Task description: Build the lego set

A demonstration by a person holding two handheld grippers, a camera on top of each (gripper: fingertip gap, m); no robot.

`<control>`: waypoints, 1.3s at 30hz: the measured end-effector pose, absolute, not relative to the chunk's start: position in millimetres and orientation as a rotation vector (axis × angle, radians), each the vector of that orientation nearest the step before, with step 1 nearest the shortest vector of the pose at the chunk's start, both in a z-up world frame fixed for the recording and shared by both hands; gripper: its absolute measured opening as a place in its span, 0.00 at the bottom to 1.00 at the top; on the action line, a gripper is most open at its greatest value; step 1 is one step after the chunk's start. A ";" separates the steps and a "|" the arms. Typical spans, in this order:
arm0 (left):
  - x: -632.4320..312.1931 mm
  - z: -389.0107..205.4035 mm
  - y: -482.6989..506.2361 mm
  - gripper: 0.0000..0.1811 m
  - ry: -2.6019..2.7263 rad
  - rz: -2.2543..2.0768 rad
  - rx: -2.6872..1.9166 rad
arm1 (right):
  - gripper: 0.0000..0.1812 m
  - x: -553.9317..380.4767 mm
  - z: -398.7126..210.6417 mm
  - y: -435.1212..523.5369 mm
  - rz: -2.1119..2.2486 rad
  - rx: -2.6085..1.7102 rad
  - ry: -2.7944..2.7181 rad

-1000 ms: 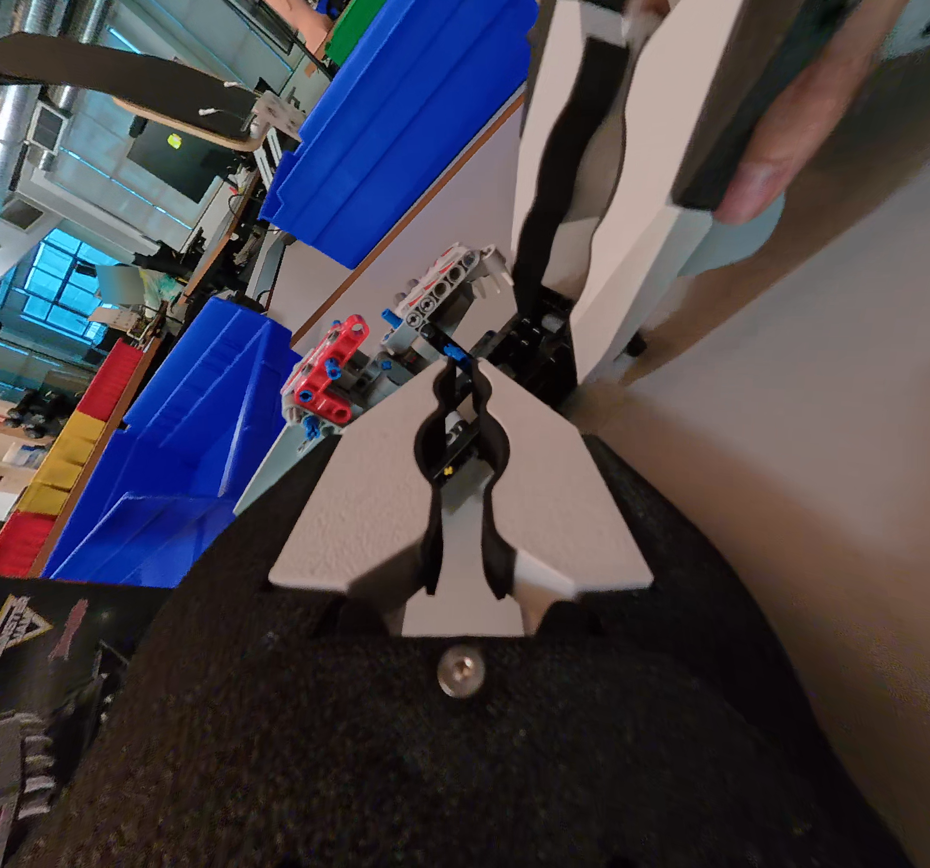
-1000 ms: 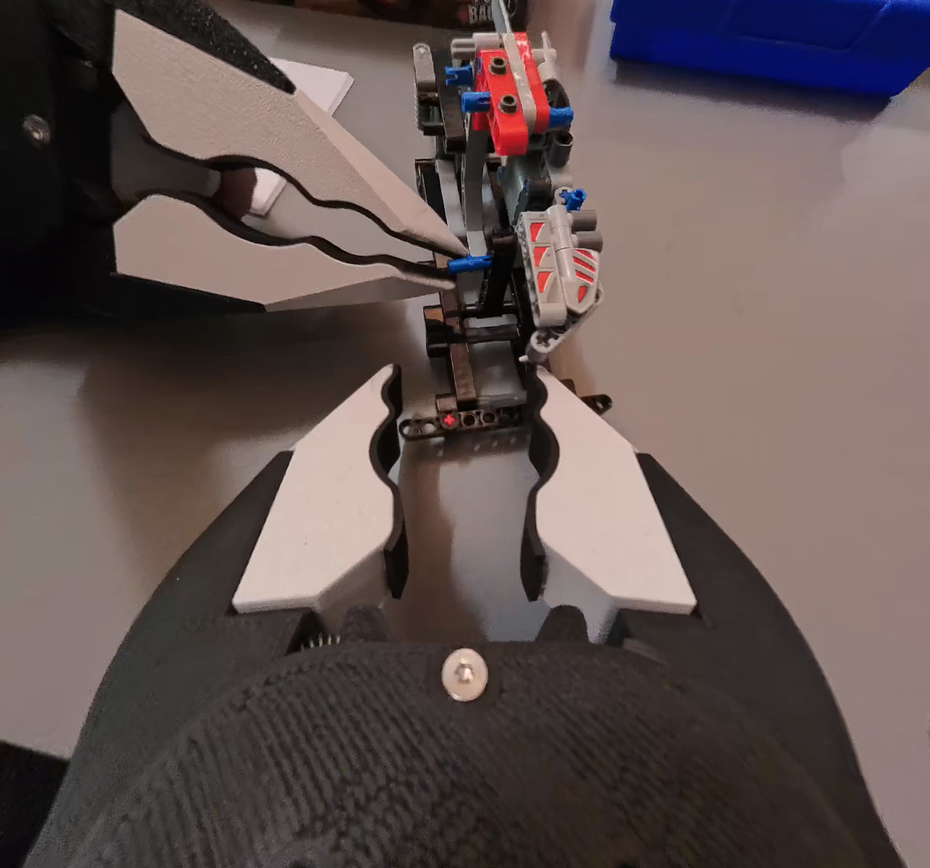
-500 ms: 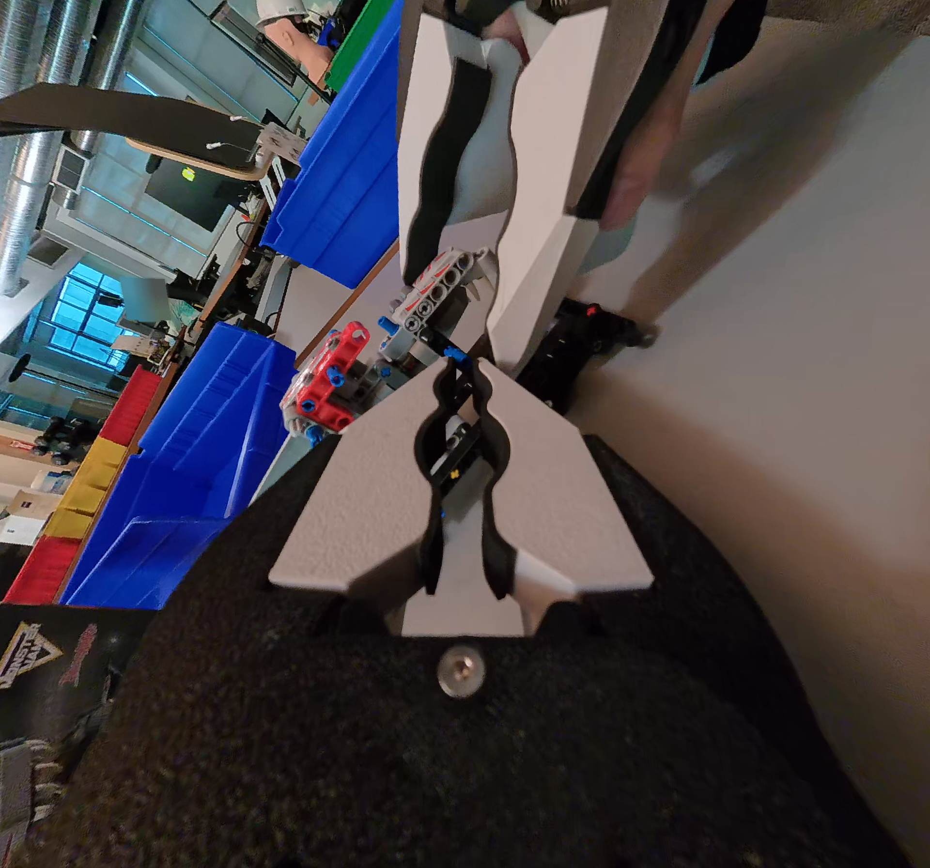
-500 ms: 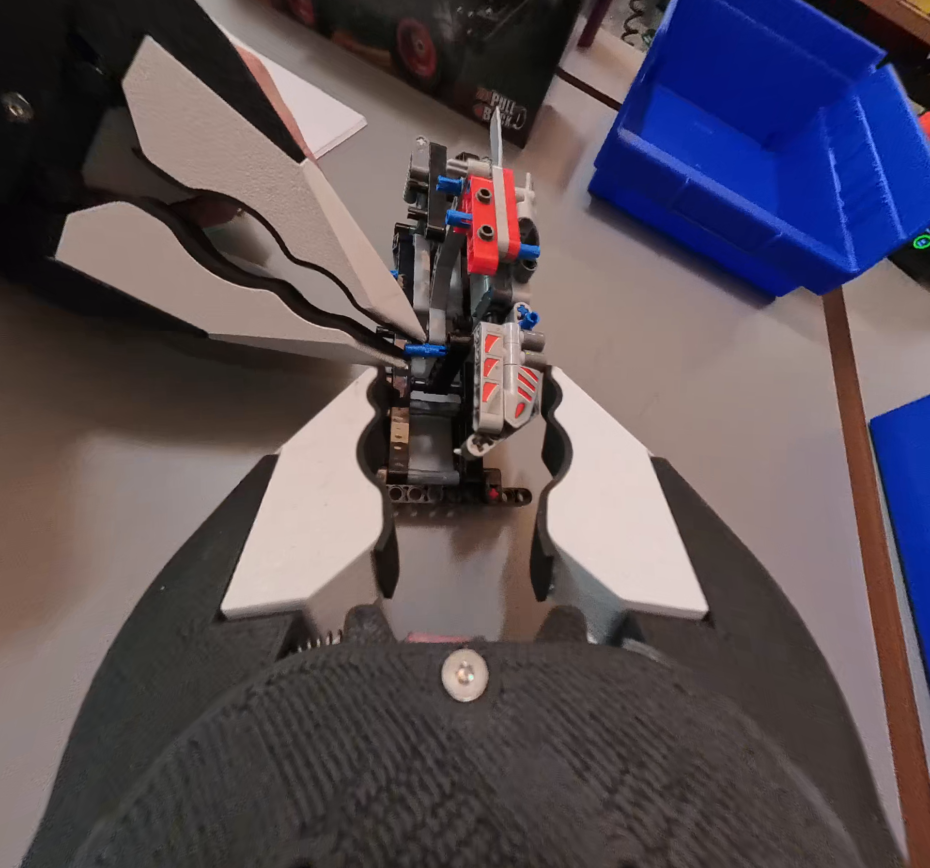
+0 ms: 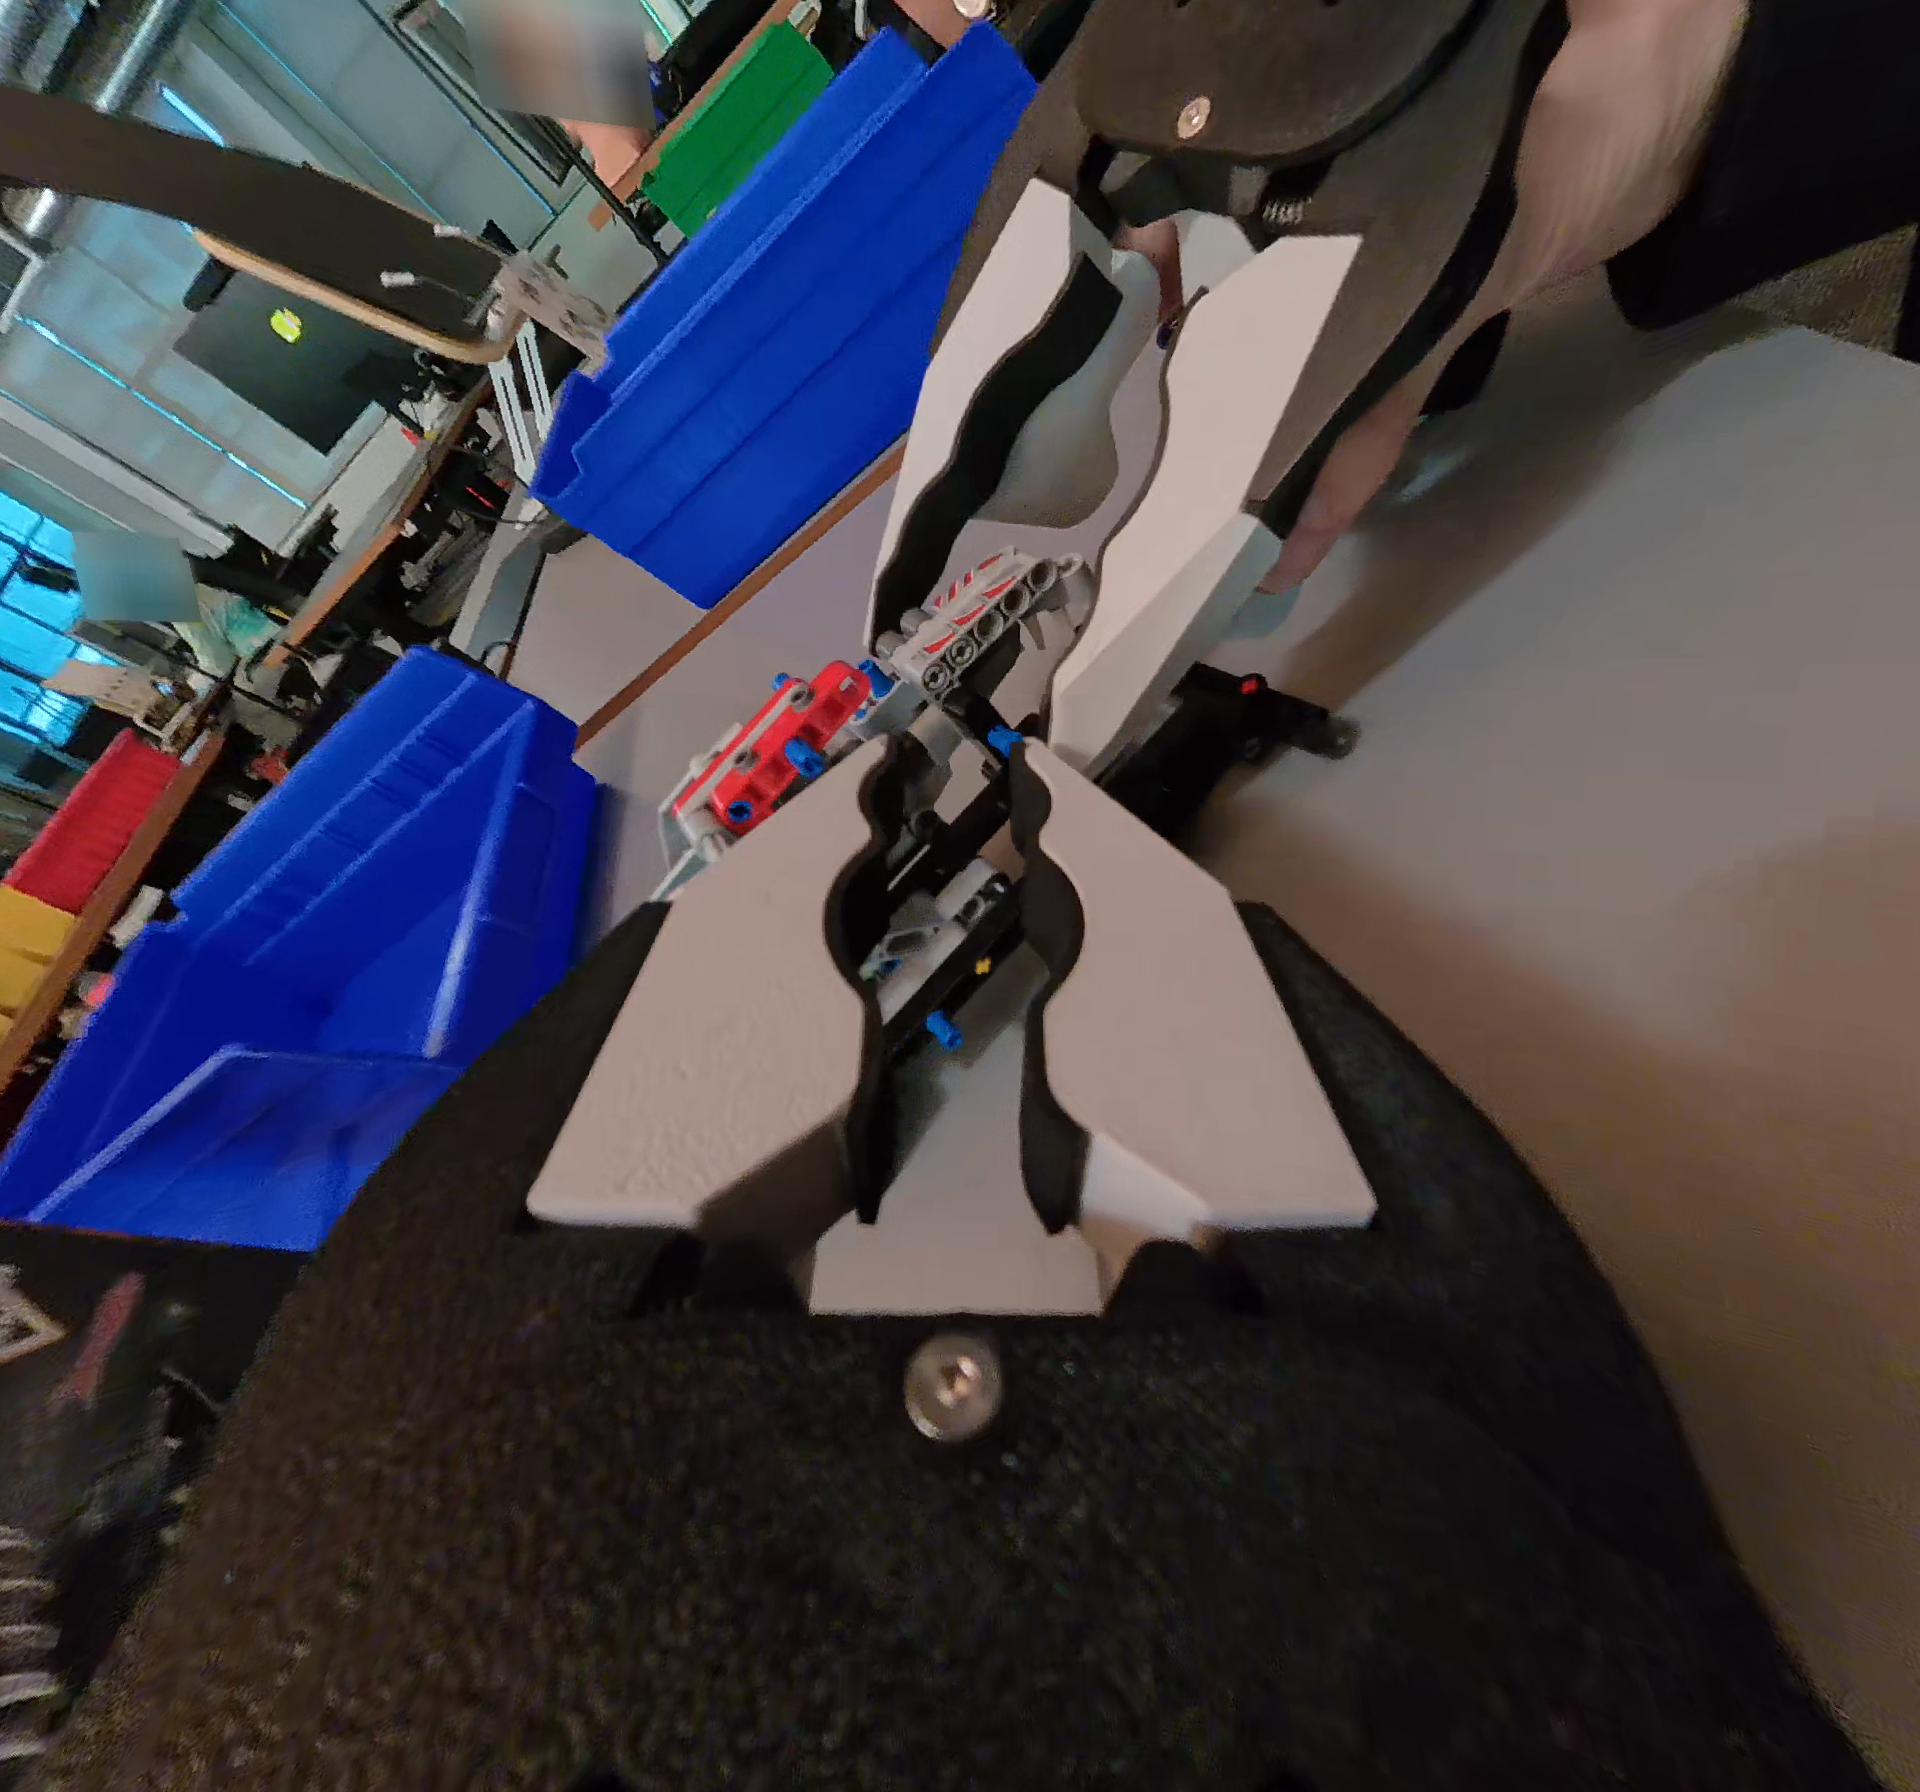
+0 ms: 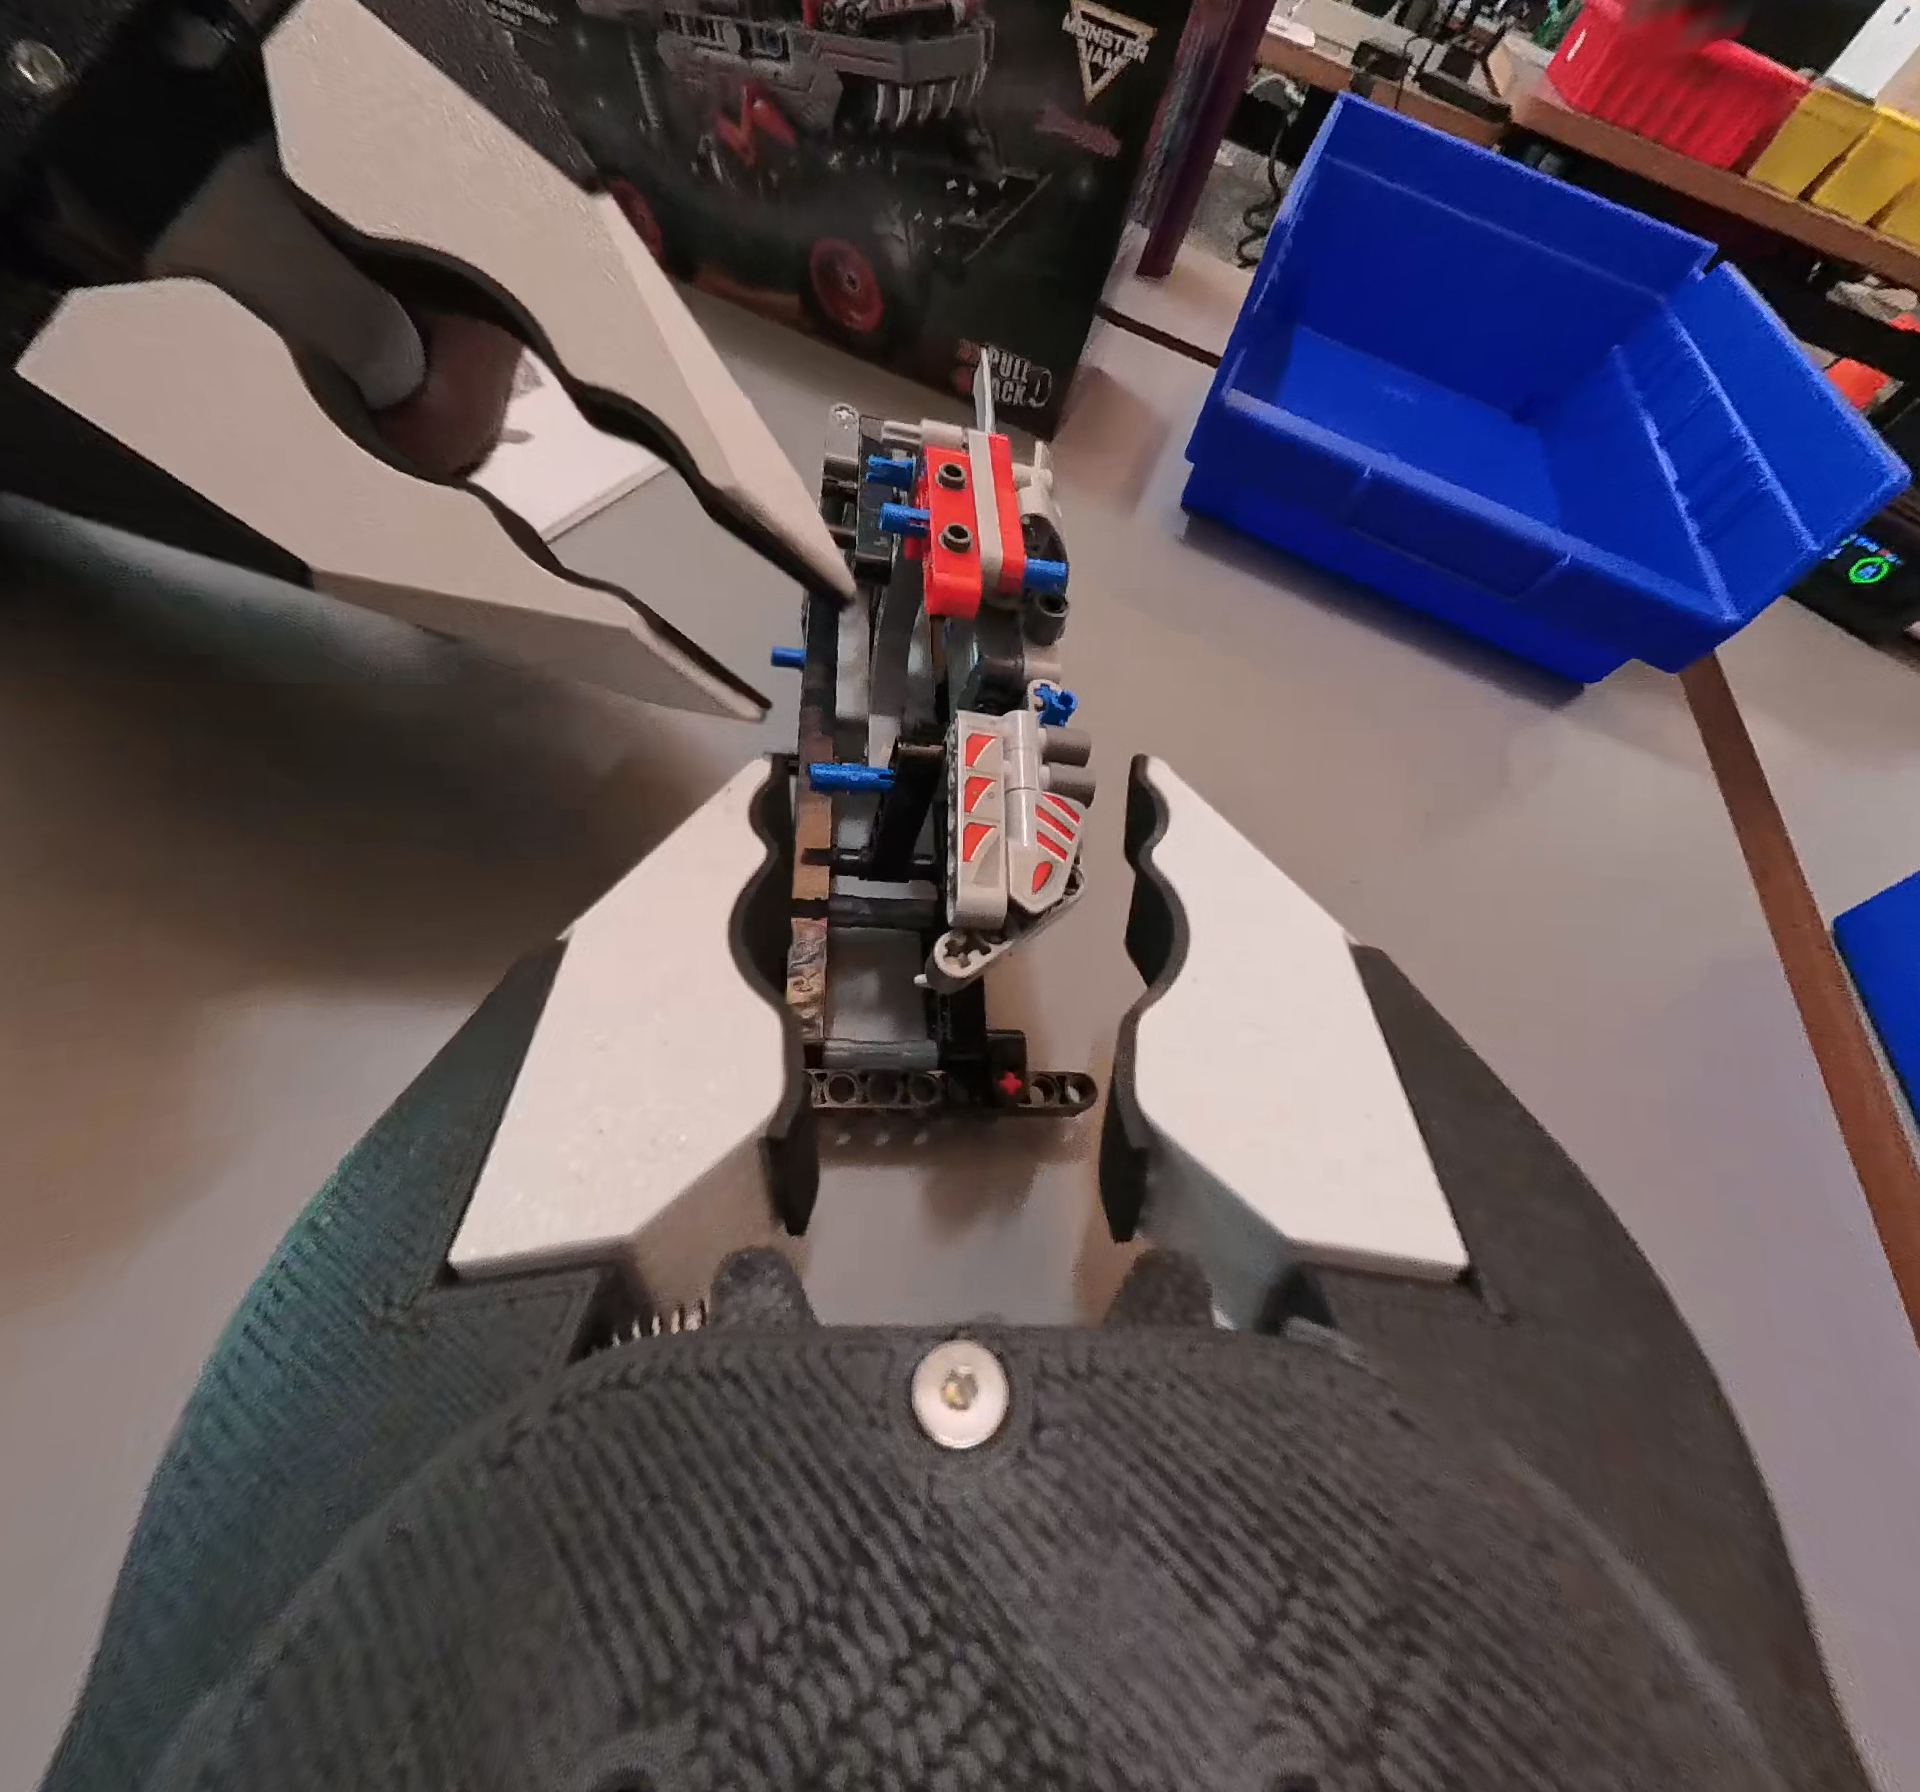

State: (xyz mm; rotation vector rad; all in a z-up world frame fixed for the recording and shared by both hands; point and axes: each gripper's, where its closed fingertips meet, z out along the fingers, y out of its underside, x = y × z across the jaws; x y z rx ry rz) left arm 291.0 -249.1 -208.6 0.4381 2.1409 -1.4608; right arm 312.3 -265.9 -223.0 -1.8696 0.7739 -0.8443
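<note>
My right gripper [image 6: 951, 911] stands wide apart, straddling the near end of the partly built black, grey and red lego chassis [image 6: 914, 807] on the grey desk [image 6: 1403, 859]; its long axis runs away from me. Beyond, my left gripper [image 6: 805, 646] is slightly parted, one tip touching the chassis side.

Lego model [image 6: 914, 755] on table [image 6: 1403, 859], between grippers
Set box [image 6: 831, 132] behind model; bin [image 6: 1507, 454] right of box.
</note>
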 end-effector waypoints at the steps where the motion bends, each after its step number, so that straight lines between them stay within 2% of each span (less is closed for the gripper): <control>1: 291.0 -204.2 -247.2 0.10 2.118 -1.444 0.465 | 0.34 313.0 -222.6 -265.3 -0.852 -1.871 0.765; 3: 295.1 -190.5 -242.6 0.15 2.065 -1.411 0.496 | 0.35 312.6 -229.1 -264.2 -0.814 -1.913 0.766; 8: 293.8 -177.1 -248.3 0.37 2.213 -1.383 0.597 | 0.31 311.2 -233.4 -264.2 -0.804 -1.951 0.742; 14: 302.6 -204.0 -258.5 0.46 2.401 -0.935 0.904 | 0.37 307.4 -239.6 -265.5 -0.699 -1.985 0.733; 27: 307.1 -232.8 -275.6 0.46 2.725 -0.474 1.169 | 0.31 309.9 -242.4 -266.7 -0.632 -1.983 0.764; 39: 302.8 -250.5 -276.3 0.40 2.731 -0.344 1.235 | 0.26 307.7 -241.1 -265.2 -0.603 -1.977 0.750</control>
